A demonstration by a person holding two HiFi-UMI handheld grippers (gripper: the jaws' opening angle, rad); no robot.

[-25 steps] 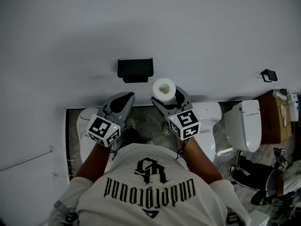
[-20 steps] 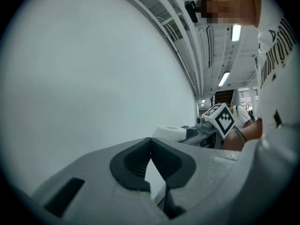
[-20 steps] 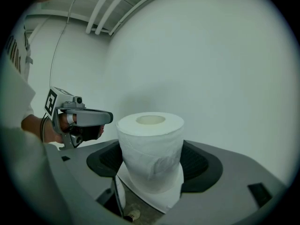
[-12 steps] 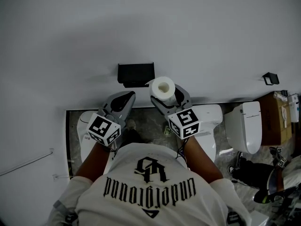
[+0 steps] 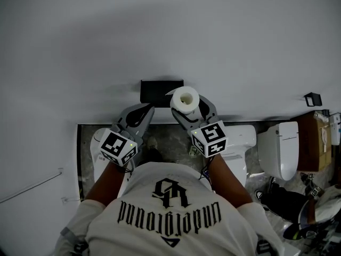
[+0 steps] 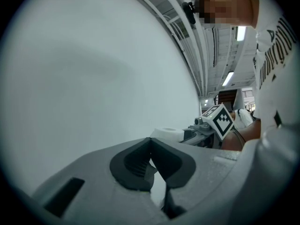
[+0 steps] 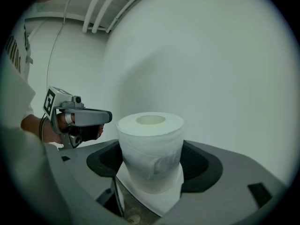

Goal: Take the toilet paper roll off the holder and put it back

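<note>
A white toilet paper roll (image 5: 185,100) (image 7: 150,151) stands upright between the jaws of my right gripper (image 5: 187,106) (image 7: 151,165), which is shut on it, a loose sheet hanging below. The black wall holder (image 5: 161,91) sits just left of and behind the roll, with the roll's left edge overlapping its right end in the head view. My left gripper (image 5: 139,112) (image 6: 151,163) is shut and holds nothing, below the holder's left part. From the left gripper view, the roll (image 6: 166,133) and my right gripper (image 6: 204,128) show to the right.
A plain white wall (image 5: 160,31) fills the front. Below are white toilets (image 5: 278,148), a speckled floor strip (image 5: 170,137), and a second black holder (image 5: 313,98) far right. A brown cabinet (image 5: 309,143) and another person's shoes (image 5: 266,196) lie at the right.
The view has shifted, so the holder now sits lower and more to the right. The roll in my right gripper has come closer to the holder, now overlapping its right end. Left gripper stays shut.
</note>
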